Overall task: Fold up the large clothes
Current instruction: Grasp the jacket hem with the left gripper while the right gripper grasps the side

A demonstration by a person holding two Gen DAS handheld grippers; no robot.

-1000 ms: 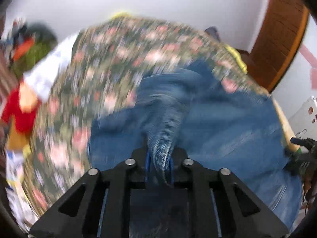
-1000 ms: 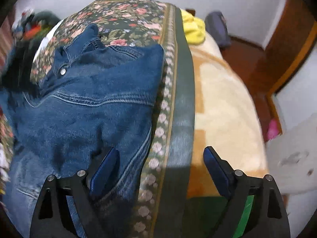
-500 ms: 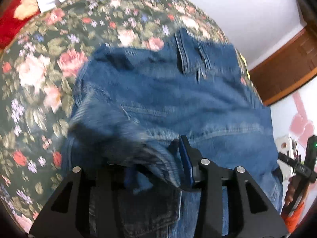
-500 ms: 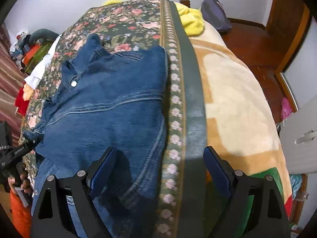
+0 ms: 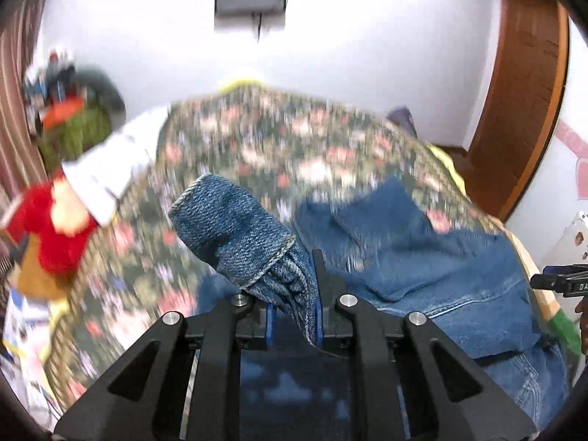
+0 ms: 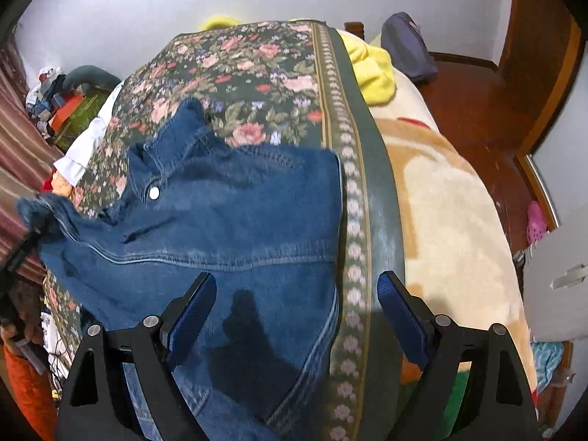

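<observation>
A blue denim jacket (image 6: 239,228) lies spread on the floral bedspread (image 6: 250,73), collar toward the far left. My left gripper (image 5: 294,294) is closing, its pads pressing a bunched sleeve cuff (image 5: 235,228) that sticks up above the jaws; the rest of the jacket (image 5: 422,257) trails off to the right. In the right wrist view that lifted sleeve (image 6: 40,209) shows at the far left edge. My right gripper (image 6: 296,283) hangs open above the jacket's near right part, with nothing between its fingers.
The bedspread's green border (image 6: 371,169) runs beside the jacket's right edge, with a beige blanket (image 6: 441,202) beyond it. A yellow cloth (image 6: 371,70) and a dark bag (image 6: 404,44) lie at the far end. A red soft toy (image 5: 55,228) and clutter sit left; a wooden door (image 5: 522,92) stands right.
The left jaws loosened on the sleeve half a second ago, then closed on the cuff again and lifted it, with the view tilting up. The right gripper rose slightly and stayed open.
</observation>
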